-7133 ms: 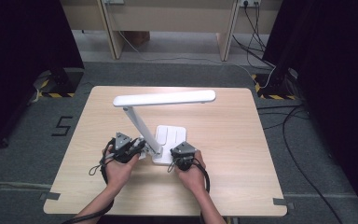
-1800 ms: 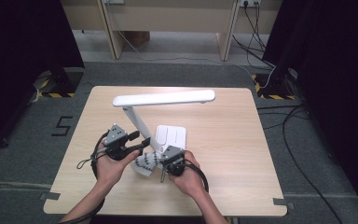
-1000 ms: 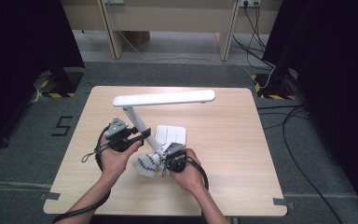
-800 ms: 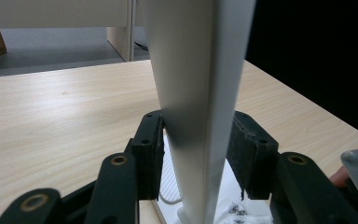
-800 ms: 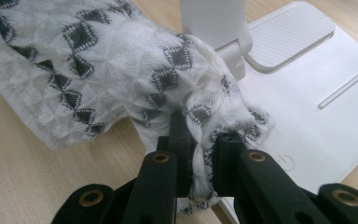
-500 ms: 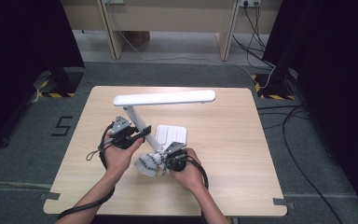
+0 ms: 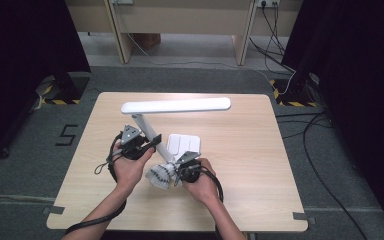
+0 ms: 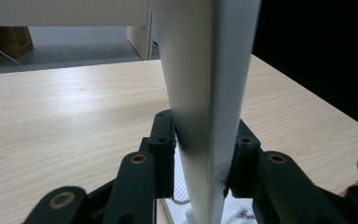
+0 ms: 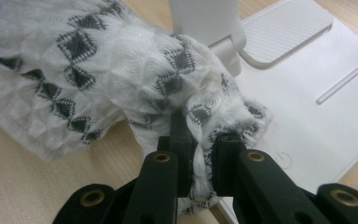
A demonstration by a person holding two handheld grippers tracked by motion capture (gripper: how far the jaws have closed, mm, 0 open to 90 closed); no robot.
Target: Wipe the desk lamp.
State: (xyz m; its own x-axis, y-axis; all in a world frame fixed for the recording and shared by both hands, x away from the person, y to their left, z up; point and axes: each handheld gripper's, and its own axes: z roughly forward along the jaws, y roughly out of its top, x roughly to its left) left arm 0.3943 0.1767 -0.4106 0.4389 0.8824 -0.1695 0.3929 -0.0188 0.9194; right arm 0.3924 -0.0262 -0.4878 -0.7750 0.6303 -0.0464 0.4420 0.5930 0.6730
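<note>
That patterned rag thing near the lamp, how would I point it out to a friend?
On the pale wooden table stands a white desk lamp. At the front corner of its flat base lies a bunched white knitted cloth with black diamond patterns, pinched by the right gripper; it is the one soft, patterned thing there.

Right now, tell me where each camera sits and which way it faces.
High view: above the person's side, looking forward and down at the table; forearms, both hands show.
Left gripper view: on the left claw, looking along jaws clamping the lamp arm.
Right gripper view: on the right claw, jaws pinching the patterned cloth.
Shared: the lamp base and cloth, also in the high view.
</note>
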